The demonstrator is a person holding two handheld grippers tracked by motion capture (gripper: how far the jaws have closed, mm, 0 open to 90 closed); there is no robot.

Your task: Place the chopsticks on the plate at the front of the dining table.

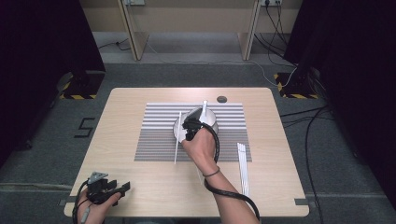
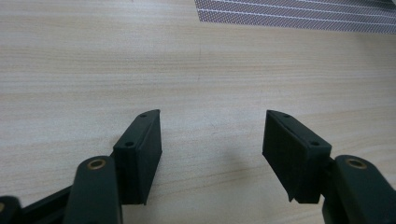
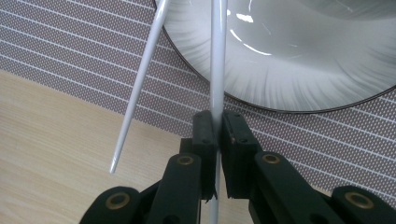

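Observation:
A shiny metal bowl (image 1: 205, 120) stands in the middle of a grey striped mat (image 1: 159, 140). My right gripper (image 1: 190, 126) is at the bowl's near left rim, shut on a thin white stick (image 1: 204, 107) whose far end reaches over the bowl. In the right gripper view the stick (image 3: 217, 70) runs up from the closed jaws of my right gripper (image 3: 217, 122) across the bowl (image 3: 299, 56). A second white stick (image 1: 177, 137) leans against the bowl's left side (image 3: 140, 88). My left gripper (image 1: 109, 189) rests open at the table's front left, over bare wood (image 2: 212, 140).
A bundle of several white sticks (image 1: 243, 168) lies on the wooden table (image 1: 126, 112) at the right, partly on the mat's corner. A small dark round hole (image 1: 222, 99) sits near the far edge. Cables run across the floor beyond the table.

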